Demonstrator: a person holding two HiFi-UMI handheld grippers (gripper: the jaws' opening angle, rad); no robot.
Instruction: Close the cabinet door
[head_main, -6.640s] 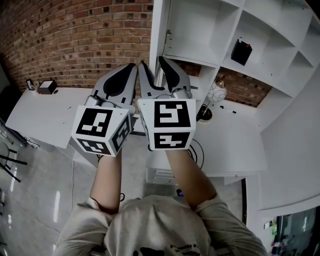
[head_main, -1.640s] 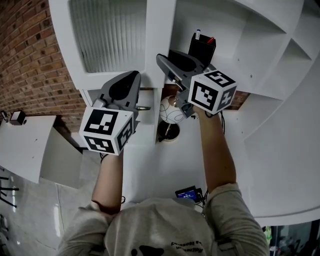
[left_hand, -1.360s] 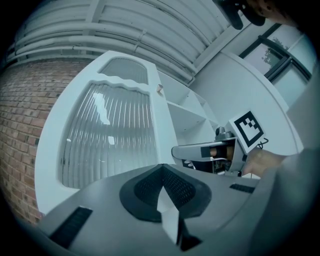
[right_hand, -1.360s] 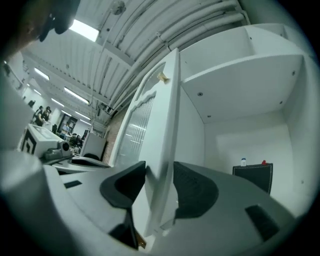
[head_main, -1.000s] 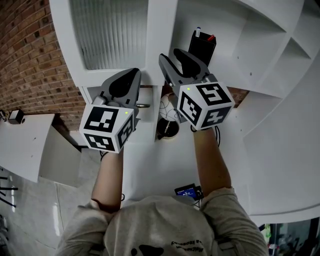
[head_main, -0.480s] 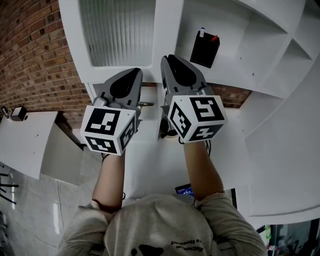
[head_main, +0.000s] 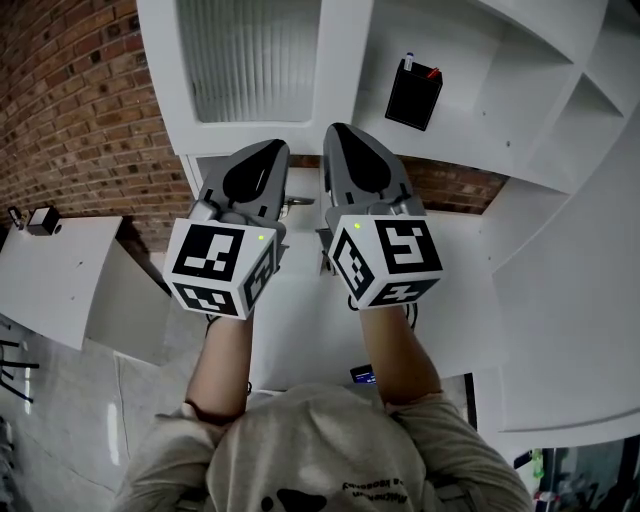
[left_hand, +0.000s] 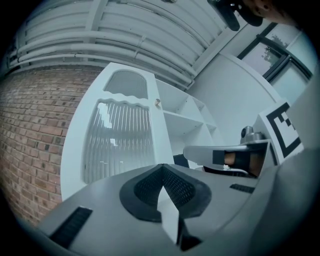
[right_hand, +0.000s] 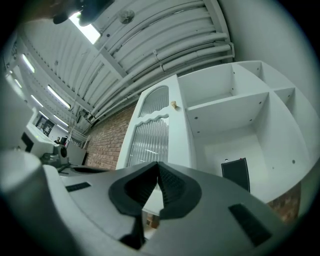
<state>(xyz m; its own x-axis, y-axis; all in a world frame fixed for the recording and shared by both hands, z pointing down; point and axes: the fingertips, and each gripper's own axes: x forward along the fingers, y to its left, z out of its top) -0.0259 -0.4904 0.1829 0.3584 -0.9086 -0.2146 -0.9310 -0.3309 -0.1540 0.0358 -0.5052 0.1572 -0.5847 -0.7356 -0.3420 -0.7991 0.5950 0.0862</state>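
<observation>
We hold both grippers side by side before the white cabinet door with the ribbed glass panel (head_main: 255, 60). As far as we can see, the door lies flush across the left part of the white open-shelved cabinet (head_main: 520, 120). Our left gripper (head_main: 268, 150) has its jaws together, with nothing between them. Our right gripper (head_main: 340, 132), just beside it, has just been closing its jaws; they now meet at the tips and hold nothing. Both point toward the lower right part of the door, and we cannot tell whether either tip touches it. Right of the door, a black rectangular pen holder (head_main: 413, 95) stands in an open compartment. A red brick wall (head_main: 80, 110) runs on the left, with a white table (head_main: 60, 270) below it.
</observation>
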